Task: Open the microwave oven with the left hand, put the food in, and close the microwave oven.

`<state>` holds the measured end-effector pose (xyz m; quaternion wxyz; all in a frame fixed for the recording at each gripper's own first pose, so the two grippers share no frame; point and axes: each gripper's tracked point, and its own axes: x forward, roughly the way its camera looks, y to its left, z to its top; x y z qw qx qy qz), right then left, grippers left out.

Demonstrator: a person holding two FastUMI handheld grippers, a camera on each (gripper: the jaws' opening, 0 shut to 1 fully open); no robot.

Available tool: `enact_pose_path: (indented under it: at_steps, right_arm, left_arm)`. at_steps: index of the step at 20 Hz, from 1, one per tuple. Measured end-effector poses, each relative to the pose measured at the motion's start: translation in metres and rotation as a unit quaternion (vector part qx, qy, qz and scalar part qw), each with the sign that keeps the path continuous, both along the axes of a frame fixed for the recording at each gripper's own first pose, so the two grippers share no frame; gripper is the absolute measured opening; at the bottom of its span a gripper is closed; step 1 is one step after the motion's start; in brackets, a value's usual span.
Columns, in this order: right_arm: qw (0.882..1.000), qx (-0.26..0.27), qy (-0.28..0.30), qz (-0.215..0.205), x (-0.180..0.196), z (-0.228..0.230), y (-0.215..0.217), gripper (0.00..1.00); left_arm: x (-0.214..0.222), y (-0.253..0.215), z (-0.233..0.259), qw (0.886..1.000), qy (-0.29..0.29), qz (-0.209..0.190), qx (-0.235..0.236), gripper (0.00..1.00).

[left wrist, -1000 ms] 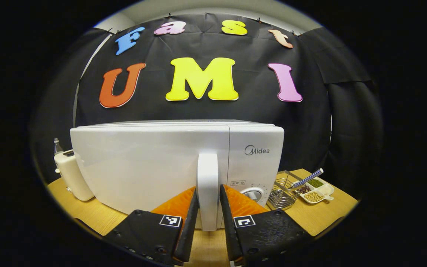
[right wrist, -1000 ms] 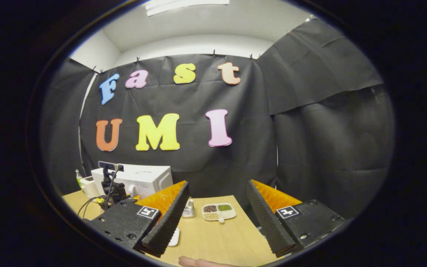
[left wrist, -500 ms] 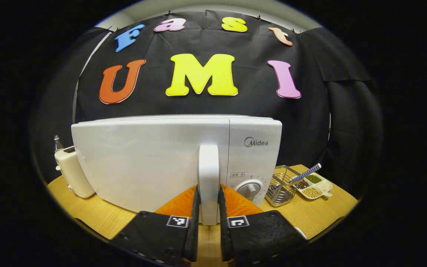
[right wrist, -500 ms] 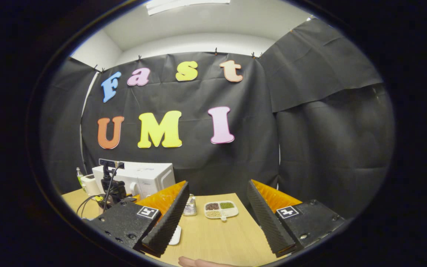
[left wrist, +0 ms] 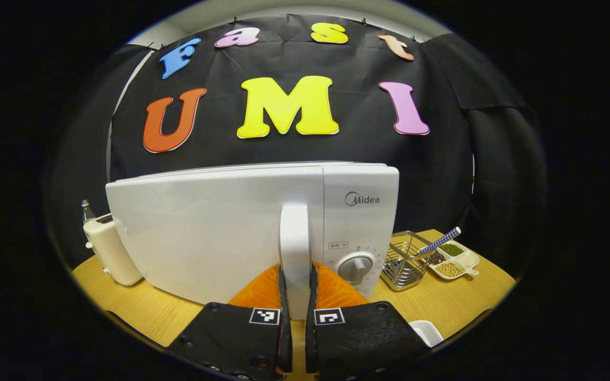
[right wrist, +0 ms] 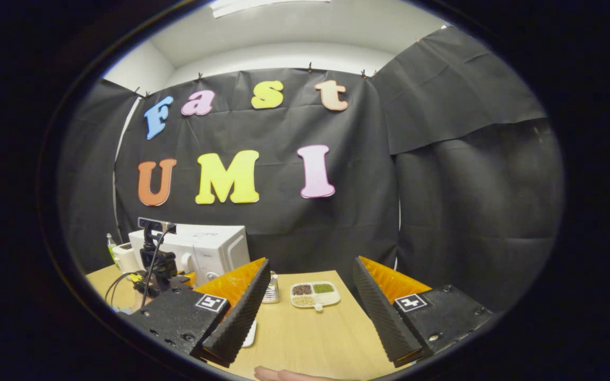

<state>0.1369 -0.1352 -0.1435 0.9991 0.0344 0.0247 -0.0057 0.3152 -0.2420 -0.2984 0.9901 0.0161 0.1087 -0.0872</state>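
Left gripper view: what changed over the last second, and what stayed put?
The left gripper closed its fingers from either side onto the microwave's door handle and now clamps it. The door looks closed as before. The right gripper stayed open above the table, holding nothing.

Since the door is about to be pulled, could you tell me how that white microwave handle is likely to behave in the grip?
The handle looks like a rigid, glossy bar, so it should not flex but may be slippery. The left gripper is clamped near its lower end, so the pull may twist slightly.
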Motion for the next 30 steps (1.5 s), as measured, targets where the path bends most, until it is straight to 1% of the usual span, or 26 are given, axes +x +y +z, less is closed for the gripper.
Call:
enact_pose_path:
  at_steps: [1,2,3,4,5,6,8,9,11,14,15,17,18,19,20,21,22,23,24,25,26,27,28,29,30]
  right_arm:
    - [1.0,0.002,0.003,-0.001,0.0,-0.003,-0.001,1.0]
    - [1.0,0.003,0.005,0.0,-0.001,-0.004,-0.001,0.93]
    - [1.0,0.004,0.008,0.0,-0.001,-0.006,0.0,0.93]
    - [1.0,0.004,0.01,0.0,-0.001,-0.007,0.001,1.0]
    - [1.0,0.005,0.011,-0.001,-0.002,-0.007,0.001,1.0]
    - [1.0,0.005,0.012,-0.001,-0.004,-0.006,0.003,0.93]
    - [1.0,0.006,0.016,0.003,-0.01,-0.007,0.012,0.93]
    - [1.0,0.006,0.018,0.008,-0.014,-0.007,0.018,1.0]
    - [1.0,-0.002,0.015,0.015,-0.023,-0.002,0.029,1.0]
    - [1.0,-0.018,0.004,0.022,-0.036,0.007,0.046,1.0]
    - [0.999,-0.022,0.002,0.027,-0.041,0.009,0.053,0.93]
    - [0.999,-0.03,0.001,0.036,-0.049,0.009,0.067,0.93]
    - [0.999,-0.032,0.0,0.041,-0.053,0.01,0.074,1.0]
    - [0.998,-0.036,0.0,0.046,-0.056,0.01,0.081,0.93]
    - [0.998,-0.039,0.002,0.05,-0.059,0.01,0.087,1.0]
    - [0.998,-0.04,0.005,0.055,-0.062,0.008,0.094,0.93]
    - [0.997,-0.04,0.006,0.061,-0.065,0.007,0.102,1.0]
    - [0.997,-0.042,0.008,0.067,-0.066,0.006,0.109,1.0]
    - [0.996,-0.046,0.01,0.073,-0.068,0.003,0.116,0.93]
    - [0.996,-0.048,0.013,0.078,-0.069,0.0,0.122,1.0]
    - [0.995,-0.05,0.015,0.083,-0.069,-0.001,0.128,1.0]
    - [0.995,-0.051,0.018,0.086,-0.068,-0.003,0.132,1.0]
    - [0.994,-0.052,0.023,0.089,-0.067,-0.005,0.136,1.0]
    - [0.994,-0.055,0.026,0.091,-0.065,-0.007,0.139,1.0]
    - [0.994,-0.058,0.03,0.092,-0.062,-0.008,0.141,1.0]
  left_arm:
    - [-0.008,0.003,-0.001,1.0,-0.001,-0.007,-0.012,0.09]
    - [-0.019,0.006,-0.001,1.0,0.001,-0.018,-0.013,0.09]
    - [-0.029,0.01,0.001,1.0,-0.004,-0.027,-0.011,0.09]
    - [-0.042,0.017,0.002,0.999,-0.005,-0.035,-0.004,0.09]
    - [-0.053,0.023,0.003,0.999,-0.009,-0.041,-0.001,0.09]
    - [-0.067,0.031,0.002,0.999,-0.007,-0.045,0.005,0.09]
    - [-0.09,0.048,0.002,0.999,-0.003,-0.054,-0.003,0.09]
    - [-0.102,0.058,0.003,0.998,-0.004,-0.057,-0.012,0.09]
    - [-0.124,0.081,0.004,0.998,-0.002,-0.057,-0.017,0.09]
    - [-0.15,0.117,0.004,0.999,-0.005,-0.05,-0.004,0.08]
    - [-0.158,0.13,0.004,0.999,-0.006,-0.044,-0.003,0.08]
    - [-0.172,0.158,0.004,1.0,-0.003,-0.027,-0.007,0.08]
    - [-0.179,0.174,0.004,1.0,-0.002,-0.017,-0.008,0.08]
    - [-0.186,0.189,0.005,1.0,-0.004,-0.009,-0.005,0.08]
    - [-0.191,0.206,0.005,1.0,-0.006,0.002,0.001,0.08]
    - [-0.198,0.226,0.005,1.0,-0.008,0.019,0.008,0.08]
    - [-0.201,0.246,0.004,0.999,-0.008,0.043,0.014,0.08]
    - [-0.206,0.269,0.002,0.997,-0.003,0.071,0.019,0.08]
    - [-0.206,0.291,0.001,0.995,-0.003,0.101,0.027,0.08]
    - [-0.218,0.307,0.005,0.994,-0.005,0.107,0.023,0.24]
    - [-0.226,0.314,0.012,0.994,-0.007,0.106,0.008,0.41]
    - [-0.234,0.324,0.018,0.994,-0.007,0.113,-0.006,0.76]
    - [-0.243,0.334,0.022,0.993,-0.006,0.119,-0.014,0.85]
    - [-0.251,0.346,0.03,0.991,-0.009,0.131,-0.012,0.96]
    - [-0.256,0.354,0.037,0.99,-0.013,0.14,-0.007,0.96]
